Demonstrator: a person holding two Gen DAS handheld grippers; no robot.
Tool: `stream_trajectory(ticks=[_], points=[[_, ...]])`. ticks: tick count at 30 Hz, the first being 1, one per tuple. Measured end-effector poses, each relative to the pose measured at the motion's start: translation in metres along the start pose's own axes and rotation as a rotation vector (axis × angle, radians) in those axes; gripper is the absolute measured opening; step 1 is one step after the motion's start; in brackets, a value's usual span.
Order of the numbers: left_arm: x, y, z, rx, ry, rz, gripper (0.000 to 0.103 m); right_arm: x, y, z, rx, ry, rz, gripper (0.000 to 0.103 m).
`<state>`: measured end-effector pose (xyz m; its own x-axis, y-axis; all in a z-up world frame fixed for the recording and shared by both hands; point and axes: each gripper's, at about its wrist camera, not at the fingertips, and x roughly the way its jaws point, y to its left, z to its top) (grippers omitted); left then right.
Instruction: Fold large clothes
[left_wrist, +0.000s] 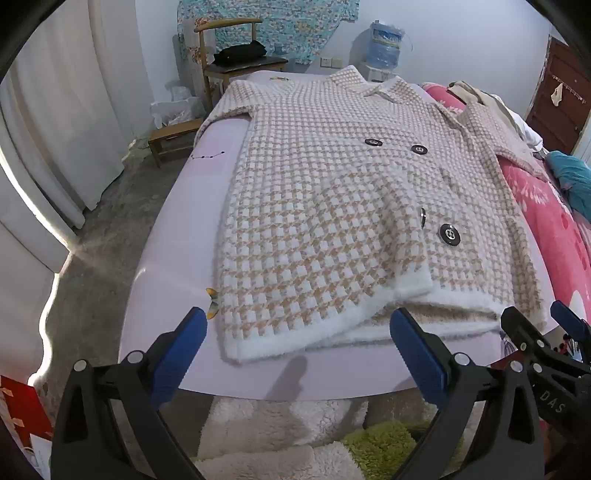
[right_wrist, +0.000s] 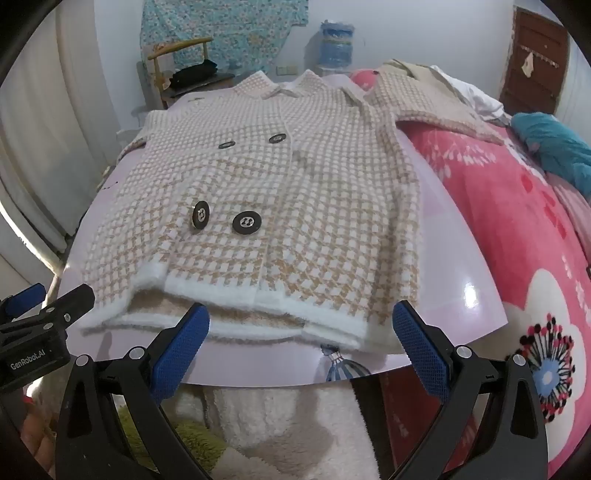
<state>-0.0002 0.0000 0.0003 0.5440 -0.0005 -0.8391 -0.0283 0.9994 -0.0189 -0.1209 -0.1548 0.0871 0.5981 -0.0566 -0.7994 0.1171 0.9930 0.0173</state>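
Note:
A beige-and-white houndstooth knit coat (left_wrist: 332, 206) with black buttons lies front up on a pale lilac board (left_wrist: 177, 236); it also shows in the right wrist view (right_wrist: 280, 206). One sleeve hangs off the board's left edge, the other lies on the pink blanket (right_wrist: 436, 107). My left gripper (left_wrist: 299, 332) is open and empty, just short of the coat's white hem. My right gripper (right_wrist: 301, 325) is open and empty, its fingers either side of the hem's right part. Each gripper shows at the edge of the other's view.
A pink flowered blanket (right_wrist: 517, 229) covers the bed to the right, with a teal cloth (right_wrist: 554, 147) on it. A wooden chair (left_wrist: 229, 55) with a black item and a water dispenser (left_wrist: 384, 48) stand behind. Fluffy rugs (left_wrist: 280, 428) lie below the board's near edge.

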Motion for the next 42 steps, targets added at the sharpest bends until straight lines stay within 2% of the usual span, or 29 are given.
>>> stream_trajectory(ticks=[42], points=[[-0.002,0.002,0.006,-0.003,-0.002,-0.01,0.098,-0.013,0.008,0.008,-0.002,-0.008,-0.009,0.096]])
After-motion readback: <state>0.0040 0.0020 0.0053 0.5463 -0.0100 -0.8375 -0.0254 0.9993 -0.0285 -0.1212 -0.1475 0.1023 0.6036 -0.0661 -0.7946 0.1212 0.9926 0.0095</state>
